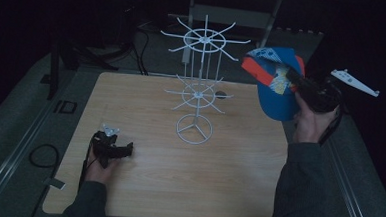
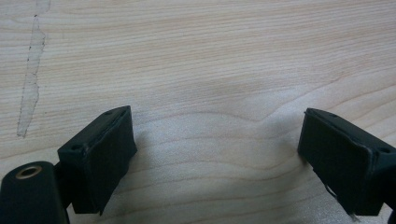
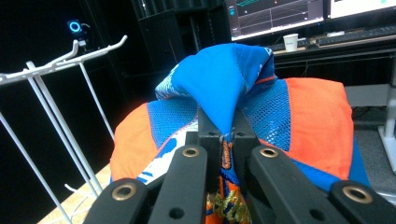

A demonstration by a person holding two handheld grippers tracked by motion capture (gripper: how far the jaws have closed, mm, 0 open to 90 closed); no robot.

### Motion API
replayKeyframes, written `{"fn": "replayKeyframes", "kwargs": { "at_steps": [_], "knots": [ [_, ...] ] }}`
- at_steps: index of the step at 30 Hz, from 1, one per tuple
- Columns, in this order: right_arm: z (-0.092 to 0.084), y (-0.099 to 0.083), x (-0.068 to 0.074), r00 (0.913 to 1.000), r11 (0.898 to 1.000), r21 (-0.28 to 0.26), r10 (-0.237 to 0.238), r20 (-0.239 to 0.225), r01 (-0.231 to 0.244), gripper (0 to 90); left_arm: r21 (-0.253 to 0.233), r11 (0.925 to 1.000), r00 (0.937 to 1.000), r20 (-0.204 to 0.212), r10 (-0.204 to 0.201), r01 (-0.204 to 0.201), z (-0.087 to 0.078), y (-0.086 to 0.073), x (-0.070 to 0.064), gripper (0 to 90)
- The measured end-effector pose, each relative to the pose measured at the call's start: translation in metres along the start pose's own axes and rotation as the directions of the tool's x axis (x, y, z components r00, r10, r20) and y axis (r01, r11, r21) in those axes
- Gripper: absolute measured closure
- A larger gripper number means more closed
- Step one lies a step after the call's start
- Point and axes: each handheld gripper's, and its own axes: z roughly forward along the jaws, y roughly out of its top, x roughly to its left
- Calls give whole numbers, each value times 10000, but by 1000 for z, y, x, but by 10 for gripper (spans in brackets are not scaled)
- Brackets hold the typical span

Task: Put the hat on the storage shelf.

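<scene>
cap being carried to rack for hanging; next move, by judgement, is calling for lining the cap up with a free hook.

high view: right gripper [image 1: 293,79] is holding the cap [image 1: 275,83] in the air, off the table's [image 1: 141,96] right edge, near the rack's [image 1: 198,84] upper hooks; left gripper [image 1: 121,151] is resting on the table, well apart. left gripper view: jaws are standing spread wide over bare wood, holding nothing. right gripper view: jaws are pressing together, pinching a fold of the cap [image 3: 224,84]; rack hooks [image 3: 70,58] are showing at left.
</scene>
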Motion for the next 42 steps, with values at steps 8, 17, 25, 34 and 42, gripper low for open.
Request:
{"fn": "replayKeyframes", "kwargs": {
  "at_steps": [8,17,25,34,42],
  "knots": [
    [4,8,4,10000,9999,-142,-2,29,3,877,2,10000,10000,3,0,0,0,0,0,115],
    [5,15,5,9998,9992,-371,164,62,-161,876,-4,10000,10000,-1,-1,1,0,0,0,115],
    [5,19,4,9991,9974,-605,394,168,-383,876,-5,10000,10000,0,-2,2,0,0,0,115],
    [3,25,7,9993,9958,-855,346,148,-333,876,20,10000,10000,1,25,-25,0,0,0,115],
    [1,31,9,9990,9927,-1127,447,97,-433,876,17,10000,10000,4,17,-17,0,0,0,115]
  ]
}}
